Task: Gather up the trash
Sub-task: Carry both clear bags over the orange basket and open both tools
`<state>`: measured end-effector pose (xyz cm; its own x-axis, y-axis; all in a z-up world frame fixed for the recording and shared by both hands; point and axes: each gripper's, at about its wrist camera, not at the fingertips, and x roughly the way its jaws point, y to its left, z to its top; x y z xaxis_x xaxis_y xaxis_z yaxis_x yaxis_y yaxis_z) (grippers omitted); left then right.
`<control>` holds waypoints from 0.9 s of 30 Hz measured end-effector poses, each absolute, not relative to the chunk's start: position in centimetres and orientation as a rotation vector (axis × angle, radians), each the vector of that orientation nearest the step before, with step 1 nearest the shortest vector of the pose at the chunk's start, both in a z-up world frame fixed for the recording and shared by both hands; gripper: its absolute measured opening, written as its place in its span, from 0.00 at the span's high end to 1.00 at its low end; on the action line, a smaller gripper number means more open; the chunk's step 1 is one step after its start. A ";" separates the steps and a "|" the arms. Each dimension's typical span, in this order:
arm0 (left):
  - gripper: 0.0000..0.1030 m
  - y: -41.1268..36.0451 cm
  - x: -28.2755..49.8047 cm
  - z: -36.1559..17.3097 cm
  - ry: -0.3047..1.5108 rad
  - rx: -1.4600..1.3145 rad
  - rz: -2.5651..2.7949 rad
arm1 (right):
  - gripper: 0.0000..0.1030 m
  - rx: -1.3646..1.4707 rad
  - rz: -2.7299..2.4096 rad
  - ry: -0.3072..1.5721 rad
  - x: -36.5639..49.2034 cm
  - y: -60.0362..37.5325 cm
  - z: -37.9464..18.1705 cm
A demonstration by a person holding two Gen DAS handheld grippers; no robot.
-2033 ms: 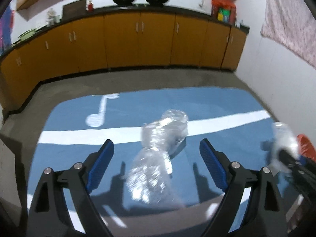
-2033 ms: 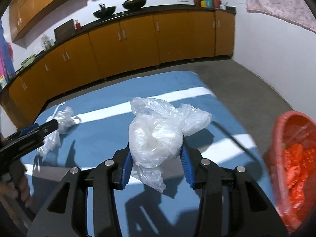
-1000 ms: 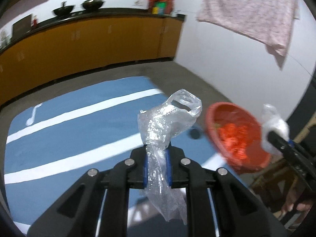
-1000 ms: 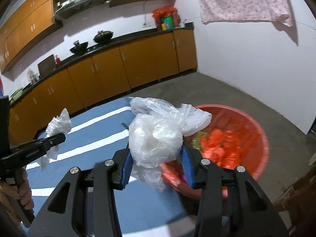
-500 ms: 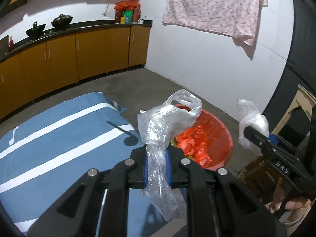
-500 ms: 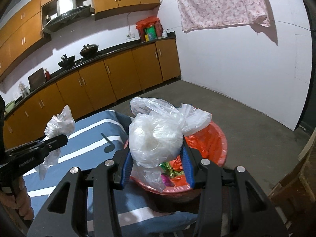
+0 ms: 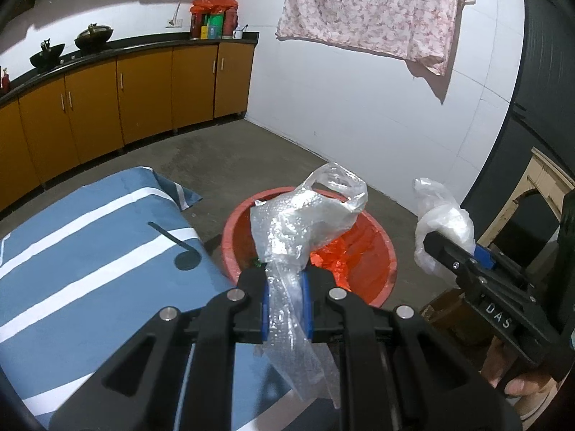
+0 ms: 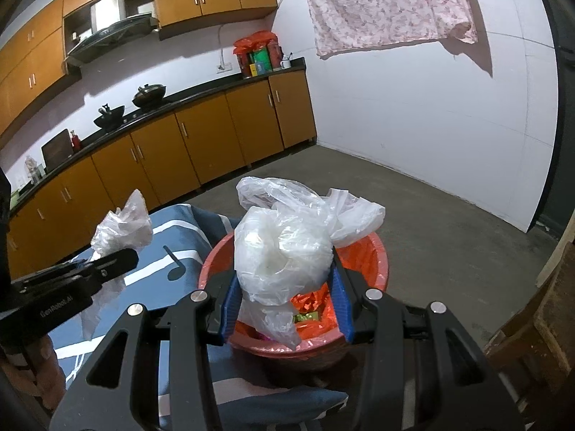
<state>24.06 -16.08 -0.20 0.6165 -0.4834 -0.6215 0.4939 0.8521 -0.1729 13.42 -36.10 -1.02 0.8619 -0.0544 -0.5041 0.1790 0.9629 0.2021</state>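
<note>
The left gripper (image 7: 285,298), angled downward, is clamped tight on a strip of bubble wrap (image 7: 298,230) that billows up in front of the red basin (image 7: 386,248). The right gripper (image 8: 285,301), also tilted down, squeezes a knotted white plastic bag (image 8: 284,251) directly above that basin (image 8: 381,251), beside the blue striped mat (image 7: 90,251). Only the right wrist view shows green wrappers (image 8: 305,318) among the orange trash inside; only the left shows a hand (image 7: 517,370) under the right gripper.
</note>
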 end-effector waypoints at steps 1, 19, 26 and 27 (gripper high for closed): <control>0.86 -16.4 24.2 -0.4 0.715 0.015 -0.564 | 0.57 0.247 -0.127 0.521 13.6 -36.2 -1.1; 0.86 -20.5 28.0 -4.2 0.781 0.032 -0.584 | 0.57 0.284 -0.156 0.538 16.4 -37.9 -2.3; 0.85 -21.9 29.2 -5.5 0.811 0.040 -0.593 | 0.57 0.324 -0.143 0.530 17.7 -38.6 -2.3; 0.85 -22.1 29.4 -5.7 0.815 0.041 -0.595 | 0.57 0.333 -0.136 0.521 17.9 -38.8 -2.2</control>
<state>29.38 -22.10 -5.67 0.5326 -0.4834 -0.6947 0.5143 0.8368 -0.1879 17.94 -38.77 -2.16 0.8598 -0.0432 -0.5088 0.2112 0.9373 0.2772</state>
